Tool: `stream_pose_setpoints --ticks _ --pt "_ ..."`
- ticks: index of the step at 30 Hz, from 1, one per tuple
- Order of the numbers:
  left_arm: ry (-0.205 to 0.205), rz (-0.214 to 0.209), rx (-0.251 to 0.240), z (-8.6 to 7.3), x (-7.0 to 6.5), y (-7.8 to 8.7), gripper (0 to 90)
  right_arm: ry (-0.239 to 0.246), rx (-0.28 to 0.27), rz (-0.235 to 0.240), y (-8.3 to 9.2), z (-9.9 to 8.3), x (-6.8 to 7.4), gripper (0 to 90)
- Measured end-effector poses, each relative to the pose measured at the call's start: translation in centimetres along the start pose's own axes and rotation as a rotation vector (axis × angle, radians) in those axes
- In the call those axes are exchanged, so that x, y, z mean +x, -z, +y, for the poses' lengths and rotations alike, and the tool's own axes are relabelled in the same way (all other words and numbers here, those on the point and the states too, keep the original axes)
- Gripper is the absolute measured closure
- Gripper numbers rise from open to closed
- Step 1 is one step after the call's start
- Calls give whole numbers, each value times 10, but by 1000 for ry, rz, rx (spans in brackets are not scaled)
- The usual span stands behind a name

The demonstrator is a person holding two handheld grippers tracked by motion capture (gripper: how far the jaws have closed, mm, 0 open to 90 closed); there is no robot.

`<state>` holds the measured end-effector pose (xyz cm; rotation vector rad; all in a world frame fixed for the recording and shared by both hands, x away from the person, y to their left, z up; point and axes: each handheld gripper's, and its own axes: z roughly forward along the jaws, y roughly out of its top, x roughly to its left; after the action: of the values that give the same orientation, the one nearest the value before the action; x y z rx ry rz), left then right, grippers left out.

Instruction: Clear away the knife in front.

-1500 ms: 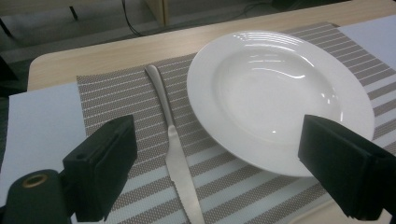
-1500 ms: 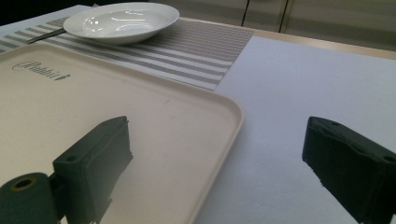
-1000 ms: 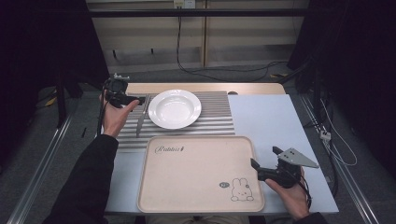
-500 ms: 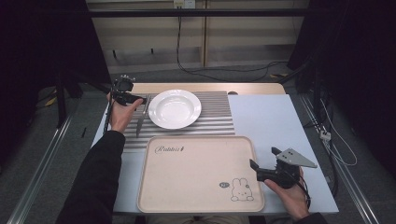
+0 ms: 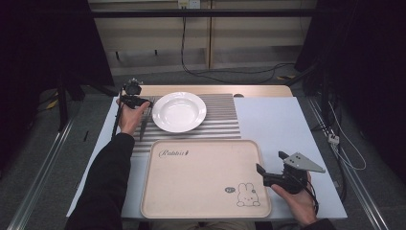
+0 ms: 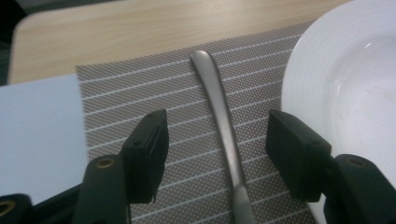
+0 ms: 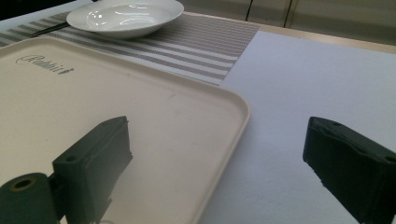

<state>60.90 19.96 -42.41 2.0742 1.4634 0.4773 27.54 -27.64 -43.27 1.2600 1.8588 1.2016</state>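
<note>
A silver utensil [image 6: 212, 84] lies on the striped placemat [image 6: 140, 93], just left of the white plate [image 6: 345, 93]. My left gripper [image 6: 219, 144] is open and straddles its handle, one jaw on each side, not touching it. In the high view the left gripper [image 5: 142, 102] sits at the plate's [image 5: 178, 111] left rim, above the utensil [image 5: 143, 127]. My right gripper [image 7: 219, 163] is open and holds nothing, hovering over the right edge of the beige tray [image 7: 116, 107]. From above, the right gripper [image 5: 271, 162] is at the tray's [image 5: 201, 191] near right corner.
The tray carries a rabbit print [image 5: 247, 195] and the word "Rabbit". A white table surface [image 5: 277, 120] extends right of the placemat [image 5: 225, 115]. A wooden strip [image 5: 215, 89] runs along the far edge. Cables [image 5: 344, 148] hang off the right side.
My left gripper has moved right and down from beyond the table's left edge, and now straddles the utensil handle beside the plate. The right gripper has hardly moved.
</note>
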Motion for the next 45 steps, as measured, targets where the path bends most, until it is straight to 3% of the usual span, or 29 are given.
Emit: stream_pose_setpoints --ticks 4,7,13,19,24,28,31,36,38,43,45 --pt "15 -24 39 -2 0 -7 471 -1 -3 0 1 0 0 74" --pt "17 -38 37 -1 -2 -7 530 3 -5 0 1 0 0 74" --pt "42 -25 58 2 -1 -9 565 8 -6 2 1 0 0 75" --pt "61 -38 99 -1 1 -15 610 7 -5 1 1 0 0 75" --pt "40 -30 111 -2 -2 -19 666 8 -4 3 1 0 0 75" --pt "18 11 129 1 -8 -20 668 9 -2 1 0 0 1 75" --pt "2 -10 150 3 -7 -20 703 9 -2 2 0 0 1 75" --pt "27 -21 162 5 -5 -21 722 9 -2 3 1 0 1 75" --pt "61 -39 175 4 -1 -19 786 13 -1 6 1 -1 1 78" --pt "20 -13 182 4 -6 -19 795 11 -4 5 2 -1 1 78" --pt "22 -11 184 5 -6 -19 796 11 -5 5 2 -1 1 78"
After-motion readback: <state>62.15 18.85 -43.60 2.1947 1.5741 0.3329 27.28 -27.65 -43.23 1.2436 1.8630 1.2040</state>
